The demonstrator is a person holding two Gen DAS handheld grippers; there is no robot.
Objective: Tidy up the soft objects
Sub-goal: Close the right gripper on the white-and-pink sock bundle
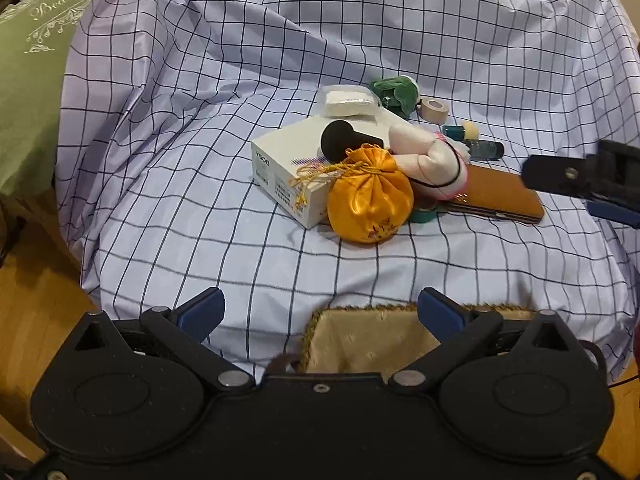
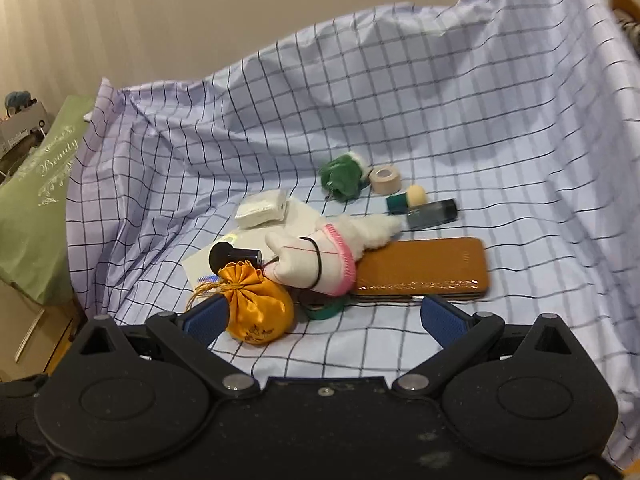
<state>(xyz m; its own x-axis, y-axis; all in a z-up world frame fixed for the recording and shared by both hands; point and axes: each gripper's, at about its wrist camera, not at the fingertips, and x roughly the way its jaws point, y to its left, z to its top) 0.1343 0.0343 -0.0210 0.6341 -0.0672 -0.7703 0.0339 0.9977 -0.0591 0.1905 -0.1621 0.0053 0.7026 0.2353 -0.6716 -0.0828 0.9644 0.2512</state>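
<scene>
So the soft stuff is all bunched in one pile on the checked sheet (image 1: pixel 200 200): an orange satin pouch (image 1: pixel 370 200) leaning against a white box (image 1: pixel 288 168), with a white-and-pink plush (image 1: pixel 428 160) draped across the box and onto a brown leather case (image 1: pixel 504 196). A green plush (image 1: pixel 394 94) sits further back beside a roll of tape (image 1: pixel 434 109), and a wrapped white pad (image 1: pixel 350 100) rests on the box's far end. Hard bits like the little bottles (image 2: pixel 432 210) are mixed in, so sorting means picking soft things out from between them.

Right tongs (image 2: pixel 320 316) are spread wide and holding nothing, the left pad just touching or beside the pouch, so I'd guess that's the first pick. Left tongs (image 1: pixel 320 312) are also wide open and empty, hanging back over a fabric-lined basket (image 1: pixel 360 344) at the sheet's near edge, probably the drop spot.

Watch the pouch's drawstring, it trails over the box.
</scene>
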